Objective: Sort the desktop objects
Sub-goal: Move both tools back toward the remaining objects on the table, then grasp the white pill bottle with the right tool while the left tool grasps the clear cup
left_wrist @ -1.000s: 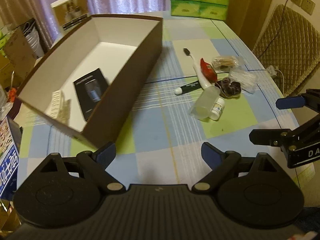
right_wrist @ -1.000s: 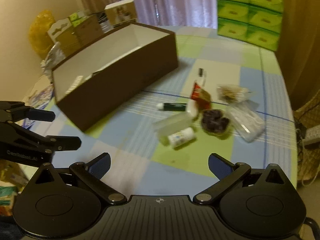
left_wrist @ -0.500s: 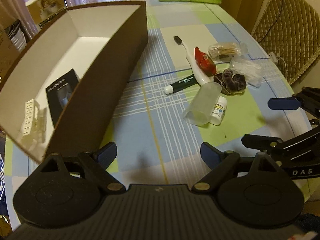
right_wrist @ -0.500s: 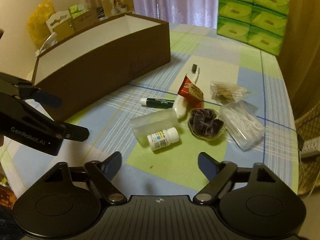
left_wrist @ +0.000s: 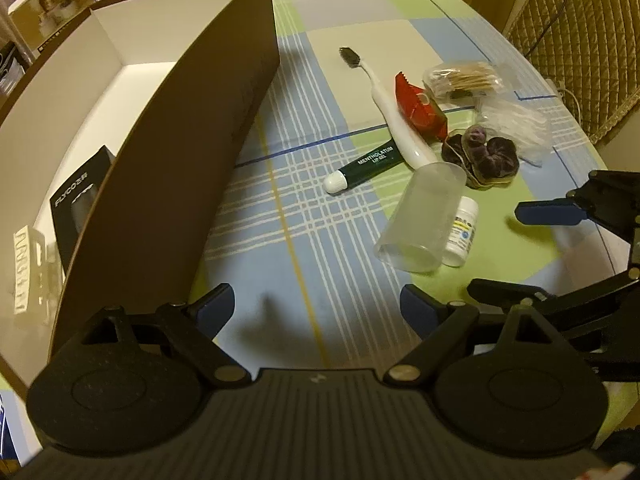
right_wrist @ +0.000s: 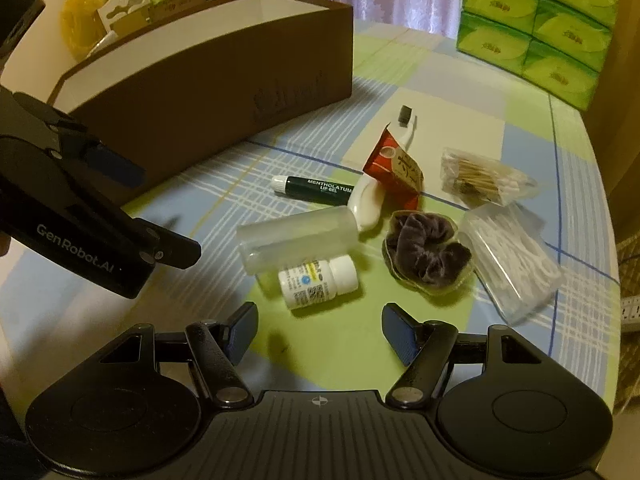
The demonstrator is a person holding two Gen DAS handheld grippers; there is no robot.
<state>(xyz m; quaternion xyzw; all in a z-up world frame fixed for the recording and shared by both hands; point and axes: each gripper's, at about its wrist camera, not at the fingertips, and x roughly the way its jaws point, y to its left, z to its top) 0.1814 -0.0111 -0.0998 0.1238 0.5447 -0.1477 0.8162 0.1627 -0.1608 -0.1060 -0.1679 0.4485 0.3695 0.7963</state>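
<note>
A brown box (left_wrist: 172, 152) (right_wrist: 224, 80) with a white inside stands on the left of the table; a black booklet (left_wrist: 78, 204) and a white item (left_wrist: 24, 272) lie in it. Right of it lies a cluster: a clear cup (left_wrist: 420, 220) (right_wrist: 296, 238) on its side, a small white pill bottle (left_wrist: 460, 232) (right_wrist: 316, 282), a dark green lip gel tube (left_wrist: 366, 168) (right_wrist: 316, 190), a white toothbrush (left_wrist: 388, 112), a red sachet (right_wrist: 394, 166) and a purple scrunchie (right_wrist: 426, 252). My left gripper (left_wrist: 316, 308) is open near the box. My right gripper (right_wrist: 318, 330) is open just short of the pill bottle.
A bag of wooden swabs (right_wrist: 480, 176) and a clear box of white swabs (right_wrist: 512, 258) lie at the cluster's right. Green tissue packs (right_wrist: 536, 24) are stacked at the far edge. Cartons (right_wrist: 132, 12) stand behind the box. A quilted chair (left_wrist: 576, 40) stands beside the table.
Both grippers have moved forward and lower toward the cluster. The right gripper's fingers now stand closer together, near the pill bottle. No object has moved.
</note>
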